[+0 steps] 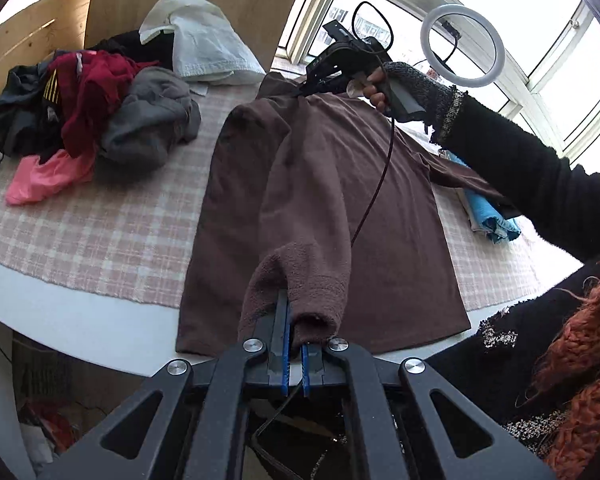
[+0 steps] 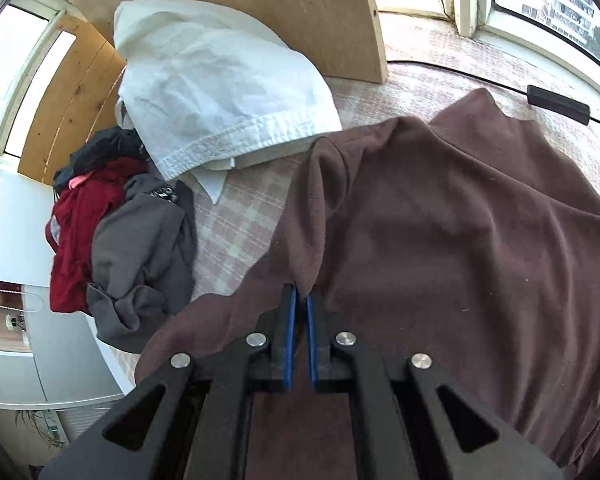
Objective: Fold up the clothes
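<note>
The brown top [image 1: 324, 184] was spread on the checked cloth [image 1: 100, 236], its sleeve cuff [image 1: 300, 284] clamped in the left gripper [image 1: 294, 320] and its shoulder fabric pinched by the right gripper [image 2: 299, 300]

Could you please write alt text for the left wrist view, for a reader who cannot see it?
The left gripper is shut on the cuff of a brown top spread on a checked cloth, while the right gripper pinches its far shoulder; unfolded clothes are heaped at left.
</note>
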Demonstrator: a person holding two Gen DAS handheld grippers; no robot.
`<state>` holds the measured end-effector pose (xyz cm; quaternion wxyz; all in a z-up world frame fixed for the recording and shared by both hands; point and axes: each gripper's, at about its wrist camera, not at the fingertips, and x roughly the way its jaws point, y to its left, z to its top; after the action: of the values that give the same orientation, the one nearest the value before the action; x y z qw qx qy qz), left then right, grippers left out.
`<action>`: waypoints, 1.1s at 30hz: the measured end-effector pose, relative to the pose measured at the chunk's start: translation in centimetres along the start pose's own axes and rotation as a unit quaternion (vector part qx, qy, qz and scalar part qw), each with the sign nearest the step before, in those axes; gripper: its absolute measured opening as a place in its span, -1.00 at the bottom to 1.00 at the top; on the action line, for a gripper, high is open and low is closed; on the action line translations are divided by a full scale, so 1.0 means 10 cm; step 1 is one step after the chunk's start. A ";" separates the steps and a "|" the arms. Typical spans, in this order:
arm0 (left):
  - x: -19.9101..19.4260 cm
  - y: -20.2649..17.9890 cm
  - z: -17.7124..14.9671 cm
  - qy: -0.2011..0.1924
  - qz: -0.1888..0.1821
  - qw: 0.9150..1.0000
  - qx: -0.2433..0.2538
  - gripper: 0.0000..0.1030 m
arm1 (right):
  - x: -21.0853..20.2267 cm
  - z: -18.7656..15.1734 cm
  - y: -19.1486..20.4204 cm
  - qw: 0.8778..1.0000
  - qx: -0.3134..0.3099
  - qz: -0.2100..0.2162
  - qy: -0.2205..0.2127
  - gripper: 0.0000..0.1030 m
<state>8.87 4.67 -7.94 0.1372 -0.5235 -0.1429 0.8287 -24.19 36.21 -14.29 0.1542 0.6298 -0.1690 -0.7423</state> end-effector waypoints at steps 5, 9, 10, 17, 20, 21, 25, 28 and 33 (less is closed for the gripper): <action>0.41 0.07 -0.46 0.070 -0.001 0.997 -0.028 -0.91 | 0.86 -0.13 0.12 1.000 0.013 0.009 0.023 -0.85; 0.31 0.21 -0.70 0.110 -0.011 0.992 -0.065 -0.87 | 0.86 -0.13 0.15 1.000 0.001 0.010 0.028 -0.83; 0.19 0.22 -0.69 0.107 -0.004 0.992 -0.062 -0.83 | 0.84 -0.12 0.16 1.000 -0.004 0.008 0.029 -0.81; -0.13 0.22 -0.02 0.051 0.056 0.997 0.016 -0.51 | 0.88 -0.13 0.28 0.994 -0.072 -0.057 0.055 -0.79; 0.26 0.18 0.33 0.060 0.037 0.995 0.064 -0.45 | 0.90 -0.12 0.31 0.993 -0.081 -0.064 0.058 -0.79; 0.41 0.19 0.36 0.077 0.038 0.993 0.081 -0.45 | 0.90 -0.12 0.30 0.993 -0.079 -0.064 0.060 -0.79; 0.86 0.30 0.31 0.135 0.061 0.983 0.111 -0.45 | 0.90 -0.13 0.30 0.992 -0.088 -0.068 0.065 -0.79; 1.02 0.36 0.23 0.162 0.055 0.980 0.099 -0.45 | 0.91 -0.14 0.35 0.990 -0.097 -0.079 0.065 -0.79; 1.15 0.42 0.09 0.188 0.086 0.975 0.086 -0.60 | 0.94 -0.14 0.42 0.986 -0.119 -0.096 0.066 -0.78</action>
<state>2.93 5.03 -18.70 0.1340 -0.6663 0.0029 0.7336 -24.20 28.25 -20.96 0.1671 0.6681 -0.0080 -0.7250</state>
